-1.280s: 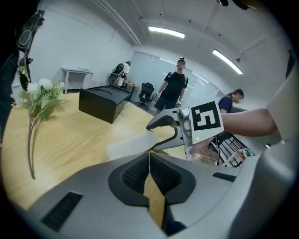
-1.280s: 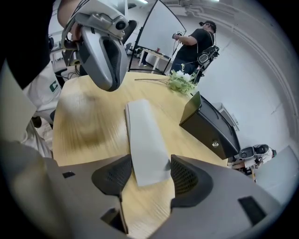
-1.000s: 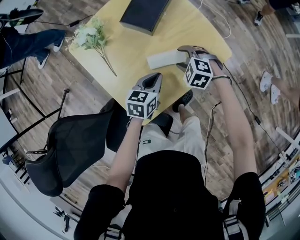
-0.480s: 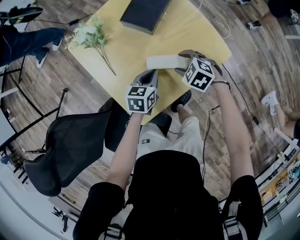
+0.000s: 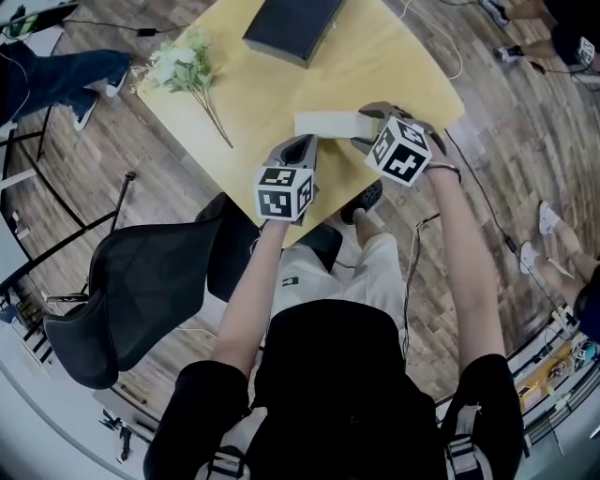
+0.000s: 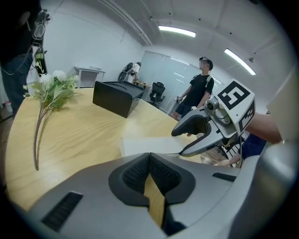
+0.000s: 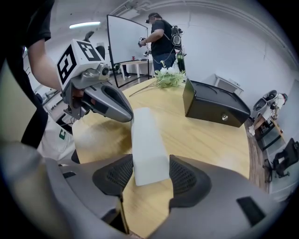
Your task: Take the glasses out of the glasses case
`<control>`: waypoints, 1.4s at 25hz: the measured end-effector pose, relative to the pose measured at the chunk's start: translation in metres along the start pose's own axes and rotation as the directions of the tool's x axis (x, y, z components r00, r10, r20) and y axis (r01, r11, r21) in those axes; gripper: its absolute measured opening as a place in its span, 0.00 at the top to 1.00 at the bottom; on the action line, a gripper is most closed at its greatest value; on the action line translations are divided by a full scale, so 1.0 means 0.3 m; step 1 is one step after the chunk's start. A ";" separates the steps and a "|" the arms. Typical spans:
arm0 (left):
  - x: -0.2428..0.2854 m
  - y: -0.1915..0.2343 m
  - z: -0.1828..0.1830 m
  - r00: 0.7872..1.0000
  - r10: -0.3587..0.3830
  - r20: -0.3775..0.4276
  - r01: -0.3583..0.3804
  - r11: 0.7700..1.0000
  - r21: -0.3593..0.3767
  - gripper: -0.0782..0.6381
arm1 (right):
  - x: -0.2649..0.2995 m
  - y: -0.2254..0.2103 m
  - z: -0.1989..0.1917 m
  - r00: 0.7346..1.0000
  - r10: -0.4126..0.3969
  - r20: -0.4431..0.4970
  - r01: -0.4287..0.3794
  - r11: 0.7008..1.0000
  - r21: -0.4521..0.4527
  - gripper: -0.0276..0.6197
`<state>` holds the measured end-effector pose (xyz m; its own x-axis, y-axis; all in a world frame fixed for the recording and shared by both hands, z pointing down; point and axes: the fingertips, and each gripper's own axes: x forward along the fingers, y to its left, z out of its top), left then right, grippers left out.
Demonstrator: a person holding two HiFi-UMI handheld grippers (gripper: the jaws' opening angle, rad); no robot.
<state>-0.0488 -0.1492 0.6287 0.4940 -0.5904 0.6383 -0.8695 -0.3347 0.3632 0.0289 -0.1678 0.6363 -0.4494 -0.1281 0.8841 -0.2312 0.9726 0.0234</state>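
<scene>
Glasses case point(image 5: 326, 123) flat on surface point(image 5: 262, 94), by near edge toward right corner; lid down, glasses unseen. Right claw point(image 7: 150, 173) clamped wide across case's right end. Left claw point(image 6: 149, 156) pinched shut, empty, tip just beside case's left end. Versus second ago: left claw nearer, case swung squarer. Likely braced for opening lid.

Office: whiteboard point(image 7: 124, 39), glass partition point(image 6: 161, 74), mesh chair point(image 5: 141, 291) (ceiling strip lights point(image 6: 176, 31) too).

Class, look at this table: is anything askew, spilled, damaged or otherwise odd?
Only the flower sprig: it lies flat on the table, no vase in sight. The white glasses case and black box look closed and undamaged; nothing spilled.
</scene>
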 end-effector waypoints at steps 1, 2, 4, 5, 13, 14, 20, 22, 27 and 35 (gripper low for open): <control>-0.001 -0.001 -0.001 1.000 0.003 0.000 -0.003 1.000 0.007 0.86 | -0.001 0.000 0.000 1.000 0.002 -0.002 -0.002 1.000 0.000 0.55; -0.001 -0.002 -0.001 1.000 0.006 0.002 -0.006 1.000 0.014 0.86 | -0.002 0.000 0.000 1.000 0.004 -0.004 -0.004 1.000 0.001 0.55; -0.001 -0.001 -0.003 1.000 0.008 0.012 -0.008 1.000 0.029 0.86 | -0.001 -0.001 0.001 1.000 0.006 -0.009 -0.006 1.000 -0.001 0.55; -0.001 -0.001 -0.005 1.000 0.007 0.018 -0.007 0.999 0.037 0.86 | 0.000 -0.001 0.001 1.000 0.006 -0.012 -0.006 1.000 -0.004 0.55; 0.009 0.017 -0.039 0.999 0.032 0.011 -0.032 0.997 0.064 0.86 | 0.002 0.004 0.005 1.000 0.012 -0.015 -0.012 1.000 0.007 0.56; 0.016 0.028 -0.053 0.999 0.042 -0.005 -0.041 0.997 0.058 0.86 | -0.001 0.004 0.006 1.000 0.020 -0.008 -0.020 0.999 0.025 0.56; 0.025 0.048 -0.068 0.999 0.042 -0.005 -0.042 0.999 0.009 0.86 | -0.003 0.006 0.007 1.000 0.025 0.000 -0.025 0.999 0.029 0.56; 0.023 0.045 -0.073 0.999 0.040 -0.010 -0.040 0.999 0.005 0.86 | -0.021 -0.003 0.020 1.000 0.011 0.027 -0.012 0.999 0.035 0.59; 0.018 0.040 -0.066 0.999 0.030 -0.015 -0.030 1.000 0.007 0.86 | -0.057 -0.064 0.044 0.992 -0.113 0.053 0.114 0.993 -0.017 0.77; -0.023 0.011 -0.036 1.000 0.002 0.005 -0.002 1.000 0.009 0.86 | -0.061 -0.116 0.055 0.980 -0.195 0.042 0.196 0.980 -0.036 0.89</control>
<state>-0.0550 -0.1384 0.6329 0.4921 -0.5947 0.6358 -0.8705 -0.3402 0.3556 0.0310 -0.2027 0.6115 -0.4316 -0.3231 0.8422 -0.2837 0.9349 0.2133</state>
